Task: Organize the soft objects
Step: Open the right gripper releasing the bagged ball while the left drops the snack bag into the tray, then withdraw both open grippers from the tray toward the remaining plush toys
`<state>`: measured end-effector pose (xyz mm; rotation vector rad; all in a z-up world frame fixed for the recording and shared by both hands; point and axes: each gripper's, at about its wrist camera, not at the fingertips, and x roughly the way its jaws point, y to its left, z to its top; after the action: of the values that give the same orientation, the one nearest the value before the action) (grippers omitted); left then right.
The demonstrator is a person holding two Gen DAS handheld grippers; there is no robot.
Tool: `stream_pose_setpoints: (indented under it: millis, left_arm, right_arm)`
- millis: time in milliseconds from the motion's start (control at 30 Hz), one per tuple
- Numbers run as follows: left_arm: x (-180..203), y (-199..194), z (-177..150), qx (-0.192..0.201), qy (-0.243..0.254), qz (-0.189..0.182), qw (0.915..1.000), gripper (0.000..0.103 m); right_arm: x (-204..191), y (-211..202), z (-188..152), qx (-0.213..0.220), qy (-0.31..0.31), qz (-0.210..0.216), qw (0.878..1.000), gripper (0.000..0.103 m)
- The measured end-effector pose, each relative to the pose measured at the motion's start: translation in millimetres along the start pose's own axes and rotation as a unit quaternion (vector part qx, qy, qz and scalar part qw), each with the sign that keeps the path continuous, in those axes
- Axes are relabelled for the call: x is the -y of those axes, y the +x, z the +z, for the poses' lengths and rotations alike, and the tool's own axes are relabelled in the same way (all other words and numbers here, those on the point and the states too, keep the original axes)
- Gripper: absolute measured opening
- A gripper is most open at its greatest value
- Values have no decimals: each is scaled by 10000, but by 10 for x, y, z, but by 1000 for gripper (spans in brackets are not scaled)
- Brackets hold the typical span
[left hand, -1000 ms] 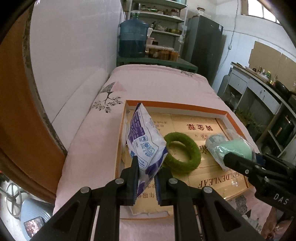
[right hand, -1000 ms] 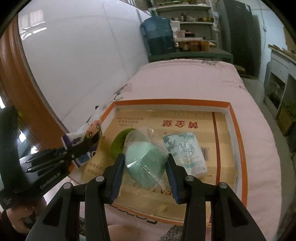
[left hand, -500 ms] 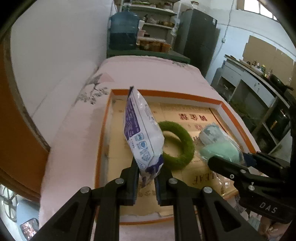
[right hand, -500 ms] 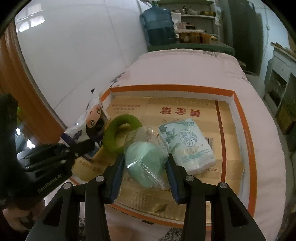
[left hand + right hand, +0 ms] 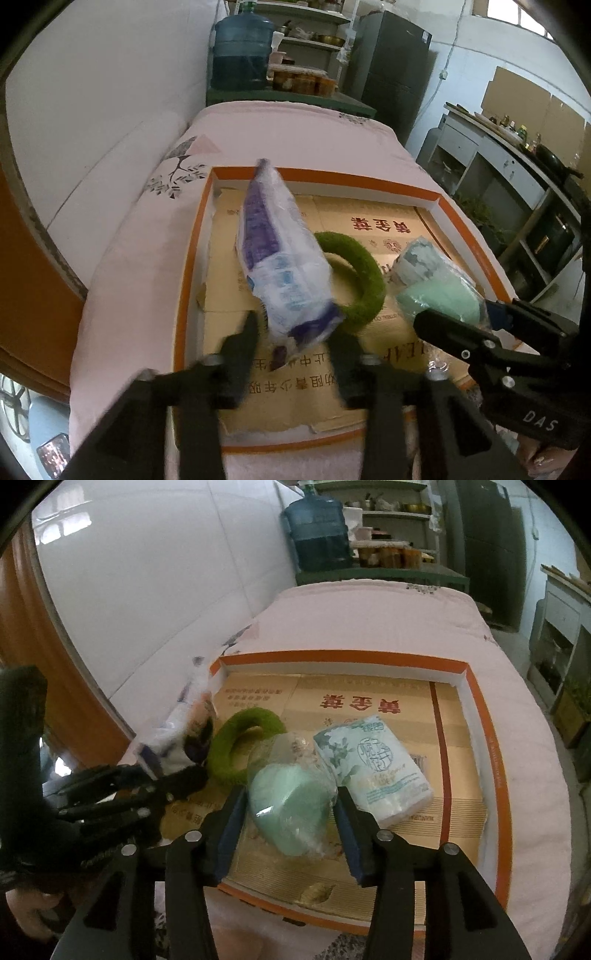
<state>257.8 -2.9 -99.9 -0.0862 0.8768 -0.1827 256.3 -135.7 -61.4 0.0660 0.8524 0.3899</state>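
Inside the orange-rimmed tray [image 5: 491, 746], the far strip of cardboard lining [image 5: 332, 686] lies bare from wall to wall, as does the right strip beside the white tissue pack [image 5: 373, 760]. The middle is crowded: green ring [image 5: 243, 746], bagged green sponge [image 5: 291, 805] and tissue pack sit close together. At near left the purple-and-white packet [image 5: 280, 262] stands over the ring's left edge. The tray's raised walls bar low approaches
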Motion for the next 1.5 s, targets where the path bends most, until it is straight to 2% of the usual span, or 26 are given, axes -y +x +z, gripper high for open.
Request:
stream_pose_setpoints:
  millis: [33, 167, 800, 1500]
  left_arm:
    - [4, -11, 0, 16, 20, -8, 10000, 54]
    - [38, -86, 11, 100, 54, -2, 9999, 55]
    - [84, -483, 24, 392, 48, 61, 9992, 55]
    - [177, -1085, -199, 733, -24, -51, 9973, 55]
  right_arm:
    - [2, -15, 1, 21, -5, -14, 10000, 53]
    - [0, -89, 5, 80, -28, -40, 10000, 57]
    - [-42, -421, -29, 264, 38, 3, 9996, 57]
    - [-198, -1021, -259, 538, 39, 4, 9985, 57]
